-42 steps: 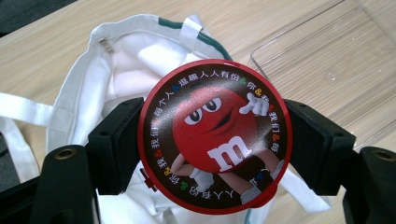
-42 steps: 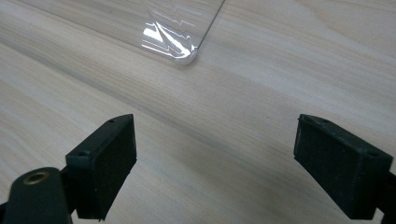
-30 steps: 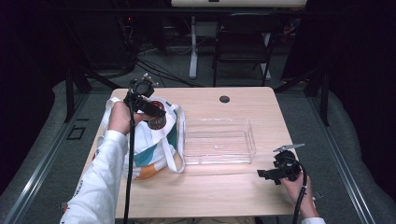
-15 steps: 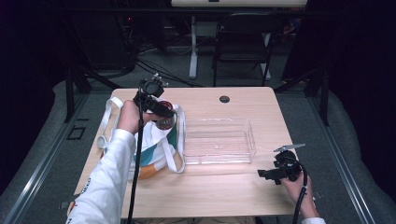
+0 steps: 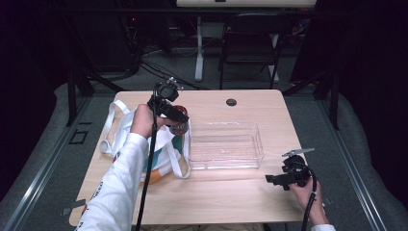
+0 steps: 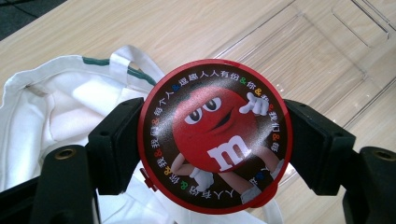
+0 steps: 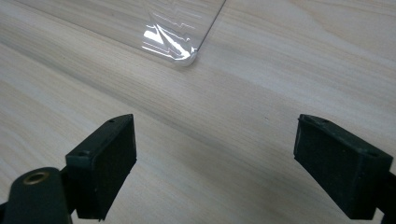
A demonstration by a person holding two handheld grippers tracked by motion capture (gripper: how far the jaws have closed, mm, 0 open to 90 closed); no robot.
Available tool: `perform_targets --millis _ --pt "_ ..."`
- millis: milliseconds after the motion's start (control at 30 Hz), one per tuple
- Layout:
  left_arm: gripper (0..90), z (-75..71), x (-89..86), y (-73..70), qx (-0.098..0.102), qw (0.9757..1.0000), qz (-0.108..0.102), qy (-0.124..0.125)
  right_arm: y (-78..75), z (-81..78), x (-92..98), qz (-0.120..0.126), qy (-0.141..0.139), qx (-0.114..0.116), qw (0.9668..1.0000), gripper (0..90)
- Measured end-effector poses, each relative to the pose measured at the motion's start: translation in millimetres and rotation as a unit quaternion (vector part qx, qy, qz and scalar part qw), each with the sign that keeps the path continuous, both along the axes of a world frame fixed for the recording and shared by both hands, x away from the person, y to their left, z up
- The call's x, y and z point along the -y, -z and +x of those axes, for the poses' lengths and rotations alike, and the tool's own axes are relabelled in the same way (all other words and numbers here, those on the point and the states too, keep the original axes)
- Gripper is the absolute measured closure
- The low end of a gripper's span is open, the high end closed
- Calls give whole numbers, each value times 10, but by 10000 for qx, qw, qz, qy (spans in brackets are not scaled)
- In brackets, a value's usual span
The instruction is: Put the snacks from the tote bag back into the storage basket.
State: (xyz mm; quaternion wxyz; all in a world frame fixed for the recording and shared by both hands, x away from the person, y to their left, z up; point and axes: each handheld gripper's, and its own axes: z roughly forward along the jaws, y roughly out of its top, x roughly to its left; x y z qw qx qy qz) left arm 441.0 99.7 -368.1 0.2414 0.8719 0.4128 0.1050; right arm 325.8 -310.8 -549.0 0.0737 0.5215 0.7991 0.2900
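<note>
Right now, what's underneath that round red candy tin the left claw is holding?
Under the red tin, gripped by the left gripper, lie the white tote bag and an edge of the clear tray. The tin hides what is directly beneath.

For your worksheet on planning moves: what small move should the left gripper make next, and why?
Probably carry the red tin sideways over the clear tray. The left gripper grips it above the white bag, beside the tray; the right gripper rests open.

On the worktop [image 5: 226, 197] the cloth bag [image 5: 161, 144] lies to my left with the clear tray [image 5: 225, 144] just beside it on the right. My left tongs [image 5: 180, 118] hold the round tin [image 5: 179, 126] above the bag's edge, near the tray. My right tongs [image 5: 269, 179] sit right of the tray's near corner.
</note>
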Motion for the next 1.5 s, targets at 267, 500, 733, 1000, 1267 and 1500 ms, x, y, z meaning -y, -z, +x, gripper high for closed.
perform_targets --millis 267,500,733,1000,1267,1500 --pt "259 -28 160 19 16 9998 -54 169 -6 -19 23 8 24 14 10000 127" --pt "259 -65 320 60 -3 9993 -91 351 -10 -23 14 -10 25 32 10000 127" --pt "259 -116 448 104 -9 9987 -152 487 -11 -21 27 -8 52 22 10000 127" --pt "259 -132 507 210 -70 9983 -172 546 -15 -18 23 14 63 1 10000 128" --pt "259 -157 572 287 -47 9981 -164 590 -14 -13 15 22 25 -19 10000 127" --pt "259 -174 630 375 -58 9980 -211 598 -10 -11 3 18 34 20 10000 128"
